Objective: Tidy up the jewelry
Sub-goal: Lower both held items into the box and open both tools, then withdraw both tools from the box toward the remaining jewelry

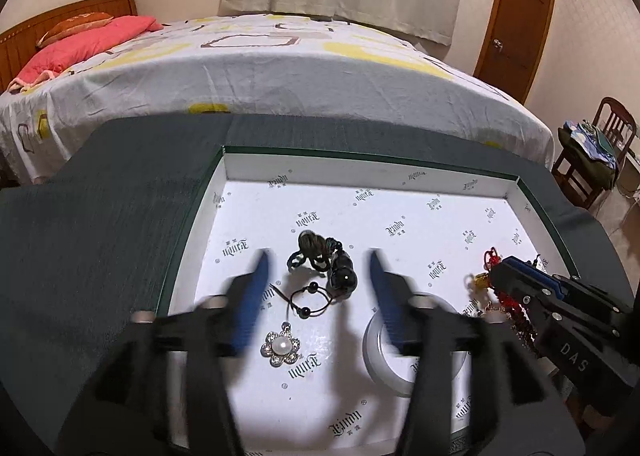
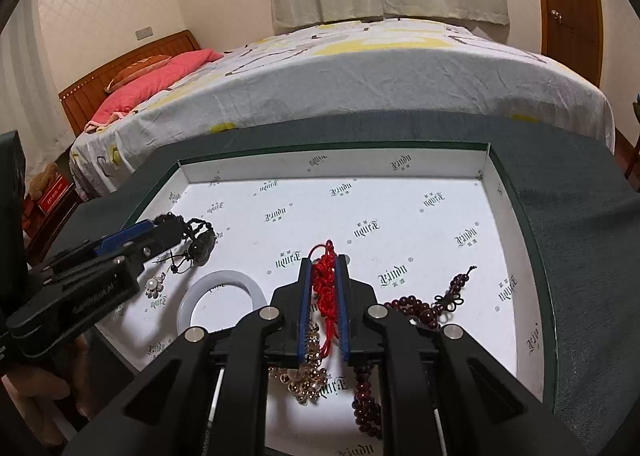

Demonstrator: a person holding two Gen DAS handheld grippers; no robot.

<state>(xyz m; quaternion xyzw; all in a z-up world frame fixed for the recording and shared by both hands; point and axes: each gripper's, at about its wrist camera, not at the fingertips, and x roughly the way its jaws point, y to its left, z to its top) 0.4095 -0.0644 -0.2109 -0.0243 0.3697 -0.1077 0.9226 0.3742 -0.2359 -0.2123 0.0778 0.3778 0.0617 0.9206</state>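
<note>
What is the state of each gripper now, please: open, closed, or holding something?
Left gripper: open, holding nothing, above the black bead pendant.
Right gripper: closed on the red knotted cord.

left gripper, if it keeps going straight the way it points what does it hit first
Most likely the black beaded cord charm, lying between and just ahead of the open left gripper on the white tray floor; depth is unclear.
</note>
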